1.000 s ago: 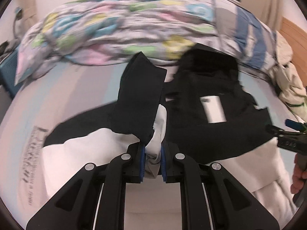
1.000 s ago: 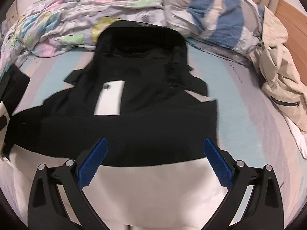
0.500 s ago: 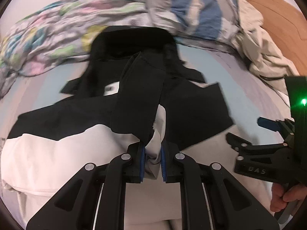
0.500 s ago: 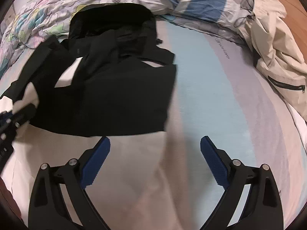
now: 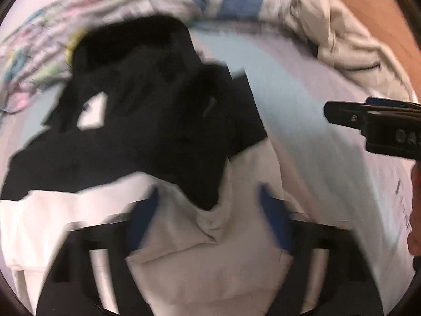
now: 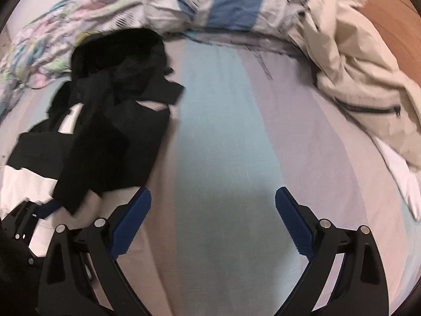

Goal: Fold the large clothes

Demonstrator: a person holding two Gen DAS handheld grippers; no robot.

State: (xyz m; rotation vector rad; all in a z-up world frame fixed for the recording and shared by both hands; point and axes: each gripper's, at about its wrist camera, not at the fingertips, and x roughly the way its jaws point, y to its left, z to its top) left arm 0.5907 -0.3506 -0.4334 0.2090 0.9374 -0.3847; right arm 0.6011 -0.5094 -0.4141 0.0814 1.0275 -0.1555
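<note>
Opening wide, the left gripper (image 5: 208,210) let the sleeve (image 5: 210,163) drop across the black-and-white garment (image 6: 86,137) on the bed (image 6: 223,144), which lay well left of the empty, wide-open right gripper (image 6: 213,226), its length running away towards the pillows.

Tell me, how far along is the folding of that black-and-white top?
Done: one black sleeve lies folded across the black-and-white hooded top. In hand: nothing; the left gripper is opening over the cuff, and the right gripper is empty above the striped sheet. Left: remaining folds.
</note>
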